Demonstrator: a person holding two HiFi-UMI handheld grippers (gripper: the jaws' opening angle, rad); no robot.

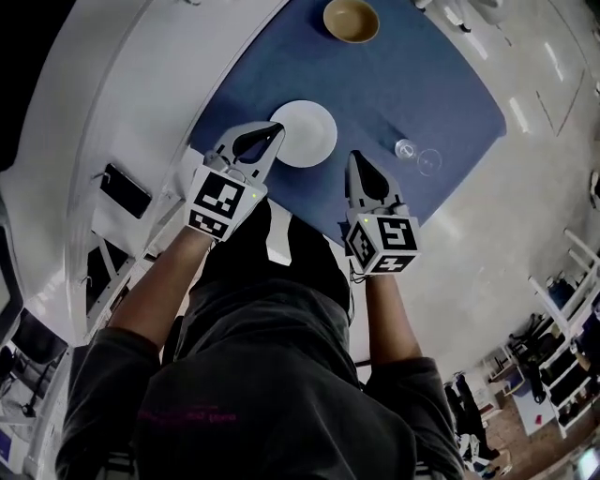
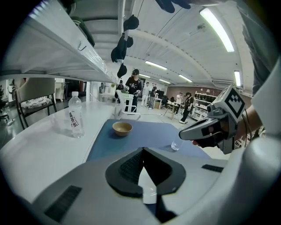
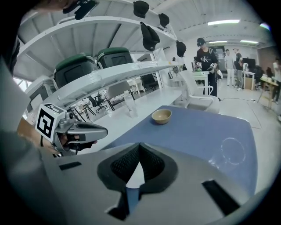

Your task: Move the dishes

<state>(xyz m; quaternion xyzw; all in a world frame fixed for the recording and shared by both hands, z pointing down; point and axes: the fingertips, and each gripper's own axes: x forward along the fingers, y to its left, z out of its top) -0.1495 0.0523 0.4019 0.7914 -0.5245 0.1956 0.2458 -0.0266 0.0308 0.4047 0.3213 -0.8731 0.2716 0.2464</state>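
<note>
1. The left gripper [image 1: 274, 129] is closed. Its jaws meet at the tips with nothing held between them, and the small gap behind the tips shows only a pale surface below.
2. The right gripper [image 1: 355, 157] also has its jaws together and carries nothing.
3. A person's hands hold both grippers side by side and apart. Both are tilted forward and down over the near edge of a blue mat [image 1: 441, 84], which lies on the white bench [image 1: 216, 66].
4. The white plate [image 1: 309, 136] lies flat on the mat, just ahead of and beneath the left gripper's tips. In the head view the tips overlap its near left rim, but whether they touch it cannot be told.
5. The same plate sits near the right gripper, to the left of its tips.
6. A tan bowl [image 1: 352, 19] stands upright at the far end of the mat, well ahead of both grippers. It is slightly left of where the left gripper points and slightly right of where the right gripper points.
7. Two clear glasses stand close together on the mat, one [image 1: 405, 148] just to the right of the right gripper's tips and the other [image 1: 428, 161] just beyond it, further right.
8. A water bottle [image 2: 75, 115] stands upright on the bare bench, off the mat, ahead of the left gripper and well to its left.
</note>
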